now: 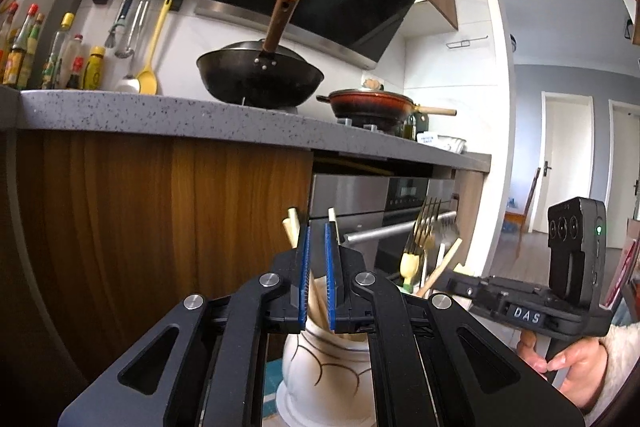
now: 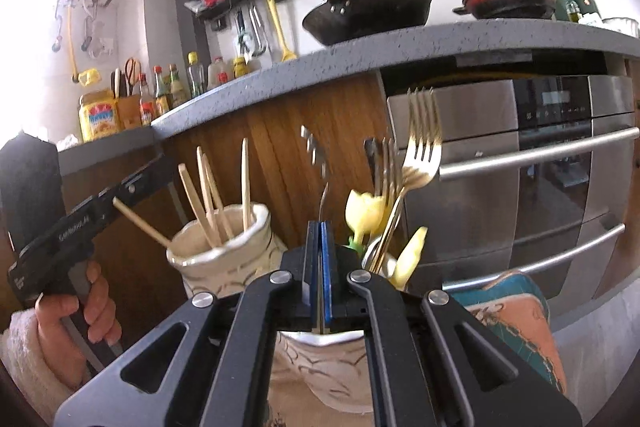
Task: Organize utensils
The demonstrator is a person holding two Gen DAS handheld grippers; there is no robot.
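Observation:
In the left wrist view my left gripper (image 1: pixel 318 227) is open just above a white ceramic holder (image 1: pixel 324 359) full of wooden chopsticks (image 1: pixel 293 225), with a chopstick between its pads. In the right wrist view my right gripper (image 2: pixel 320 227) is shut on the handle of a silver fork (image 2: pixel 316 155), held upright over a second white holder (image 2: pixel 320 351). That holder carries gold forks (image 2: pixel 422 139) and yellow tulip-handled utensils (image 2: pixel 364 213). The chopstick holder (image 2: pixel 224 251) stands to its left, with the left gripper body (image 2: pixel 80 223) beside it. The right gripper body (image 1: pixel 532 303) shows in the left view.
A grey speckled countertop (image 1: pixel 160 111) runs above, with a black wok (image 1: pixel 260 75), a red pot (image 1: pixel 370 105) and sauce bottles (image 1: pixel 60 59). A steel oven (image 2: pixel 540 167) with bar handles stands behind the holders. A patterned cloth (image 2: pixel 516 315) lies at the right.

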